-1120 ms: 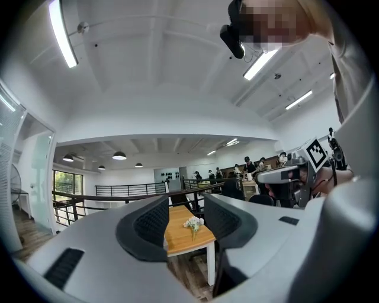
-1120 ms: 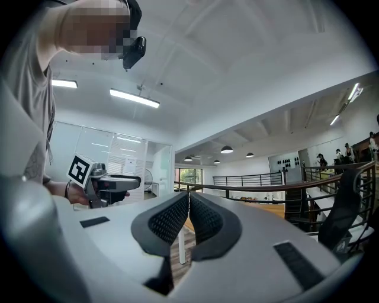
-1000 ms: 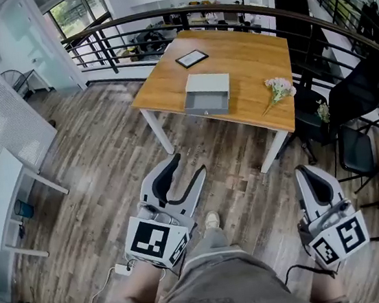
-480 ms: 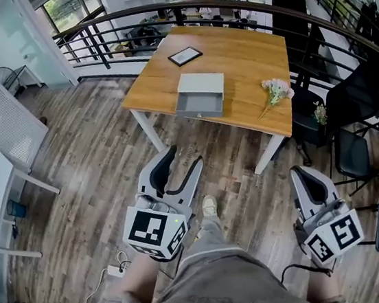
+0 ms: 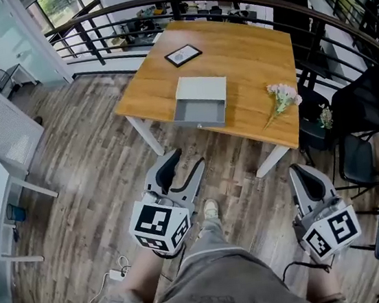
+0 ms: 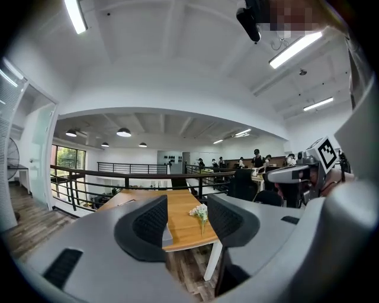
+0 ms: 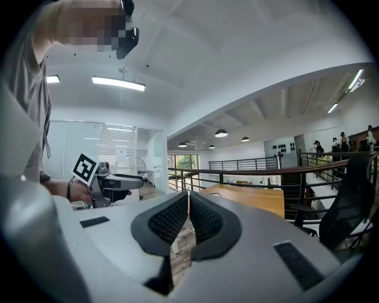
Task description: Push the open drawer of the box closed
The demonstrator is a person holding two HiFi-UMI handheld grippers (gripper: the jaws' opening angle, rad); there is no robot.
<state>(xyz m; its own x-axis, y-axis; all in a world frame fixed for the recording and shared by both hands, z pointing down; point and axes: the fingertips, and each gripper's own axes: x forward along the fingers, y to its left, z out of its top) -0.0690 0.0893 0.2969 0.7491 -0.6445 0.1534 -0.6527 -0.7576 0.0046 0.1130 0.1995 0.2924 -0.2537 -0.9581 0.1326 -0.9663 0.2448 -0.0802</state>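
Person: gray shorts (image 5: 215,293) filled the bottom of the head view, with one light shoe (image 5: 211,209) on the floor ahead of them.
Left tongs (image 5: 186,161): held low above the wooden floor (image 5: 94,167); the jaws stood wide apart and nothing was between them. In the left gripper view only the far tabletop and the flowers showed through the gap.
Right tongs (image 5: 302,172): held low at the person's right; the jaws were closed almost pad to pad, leaving only a thin slit, and they gripped nothing.
Distance: both tongs were well apart from the tabletop (image 5: 250,56) and touched nothing on it.
Drawer (image 5: 199,112): pulled out of the box, open, looking empty, its front turned to the person and close to the near edge of the tabletop.
Box (image 5: 201,89): gray, lying flat behind the drawer, around the middle of the tabletop.
Flowers (image 5: 280,94): a small pale bunch lay to the right of the box, apart from it.
Picture frame (image 5: 183,55): a dark-edged frame lay flat beyond the box, not touching it.
Railing (image 5: 122,10): a black railing ran behind the tabletop.
Chairs (image 5: 367,106): black chairs stood at the right side.
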